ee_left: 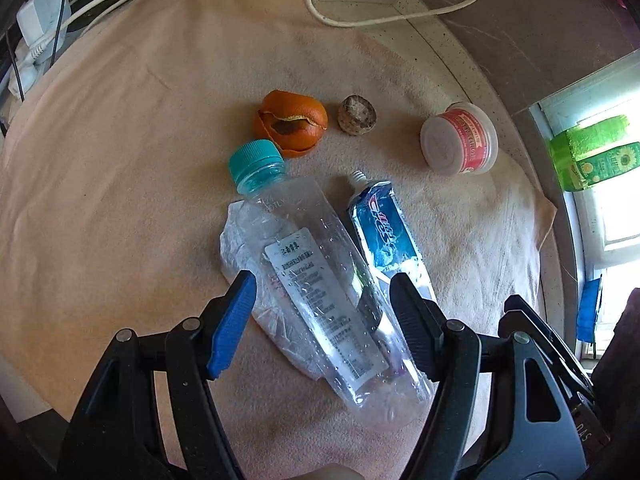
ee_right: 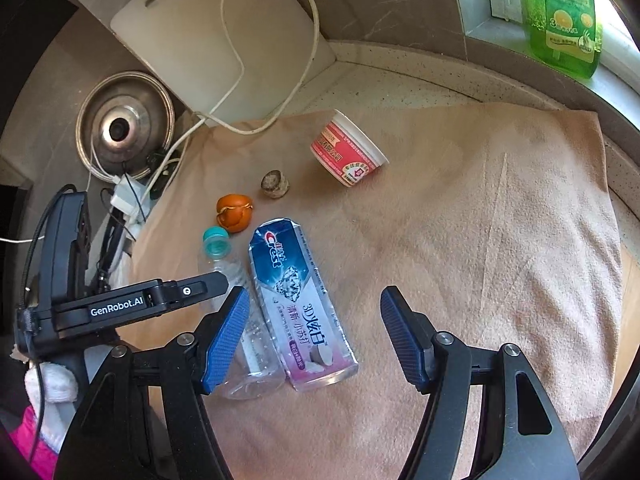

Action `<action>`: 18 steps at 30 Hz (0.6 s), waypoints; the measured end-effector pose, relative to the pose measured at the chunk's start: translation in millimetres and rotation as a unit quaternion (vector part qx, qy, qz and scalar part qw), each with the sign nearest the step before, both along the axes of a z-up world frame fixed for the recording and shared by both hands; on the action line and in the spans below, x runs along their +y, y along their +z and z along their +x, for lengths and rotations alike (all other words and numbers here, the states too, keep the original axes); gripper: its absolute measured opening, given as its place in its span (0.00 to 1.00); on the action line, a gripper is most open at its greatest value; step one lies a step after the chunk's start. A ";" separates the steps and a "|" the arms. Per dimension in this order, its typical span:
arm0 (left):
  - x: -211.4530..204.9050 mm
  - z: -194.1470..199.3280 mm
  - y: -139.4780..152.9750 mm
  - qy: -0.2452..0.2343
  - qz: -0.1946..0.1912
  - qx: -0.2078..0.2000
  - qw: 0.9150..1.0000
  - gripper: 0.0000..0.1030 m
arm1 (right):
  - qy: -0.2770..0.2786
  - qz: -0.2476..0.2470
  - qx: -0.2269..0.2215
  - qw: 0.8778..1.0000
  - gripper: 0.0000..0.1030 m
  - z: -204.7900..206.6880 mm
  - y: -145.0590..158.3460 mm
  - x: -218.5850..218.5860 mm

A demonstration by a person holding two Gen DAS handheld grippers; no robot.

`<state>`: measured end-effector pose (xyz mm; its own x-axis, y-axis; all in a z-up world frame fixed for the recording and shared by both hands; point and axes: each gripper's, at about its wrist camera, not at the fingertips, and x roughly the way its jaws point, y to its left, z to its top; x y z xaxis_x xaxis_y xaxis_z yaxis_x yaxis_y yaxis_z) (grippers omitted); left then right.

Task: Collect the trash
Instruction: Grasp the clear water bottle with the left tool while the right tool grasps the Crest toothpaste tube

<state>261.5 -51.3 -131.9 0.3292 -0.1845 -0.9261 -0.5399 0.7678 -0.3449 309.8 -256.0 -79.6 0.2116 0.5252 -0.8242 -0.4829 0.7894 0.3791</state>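
Half the toothpaste tube (ee_left: 382, 236) hidden under bottle (ee_left: 320, 292), plastic wrap (ee_left: 240, 240) underneath

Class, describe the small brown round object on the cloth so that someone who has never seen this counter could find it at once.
Start at the peach cloth spread over the counter. Near its far edge, look between the orange peel and the tipped-over red-and-white cup. The brown lump sits there alone, touching neither: a squat, dull, rough-looking disc, far smaller than the cup and without the peel's bright colour.
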 end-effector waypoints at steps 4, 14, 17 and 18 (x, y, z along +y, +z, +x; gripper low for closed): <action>-3.6 4.5 -11.4 0.003 -0.005 0.013 1.000 0.69 | -0.002 0.000 0.005 1.000 0.65 5.6 -5.2 4.0; 14.0 -8.1 -15.0 0.006 -0.020 -0.004 1.000 0.65 | 0.009 -0.007 0.009 1.000 0.65 8.0 -12.0 18.8; 26.5 -17.1 -13.3 0.009 -0.022 -0.006 1.000 0.62 | 0.022 -0.015 0.009 1.000 0.65 7.1 -17.1 27.7; 30.3 -20.2 -12.6 0.008 -0.020 -0.008 1.000 0.62 | 0.027 -0.019 0.008 0.999 0.65 6.4 -18.8 31.5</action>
<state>241.3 -21.0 -144.5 0.3474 -0.2163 -0.9124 -0.5469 0.7437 -0.3845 316.2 -224.4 -98.4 0.1700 0.5033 -0.8472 -0.5190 0.7766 0.3572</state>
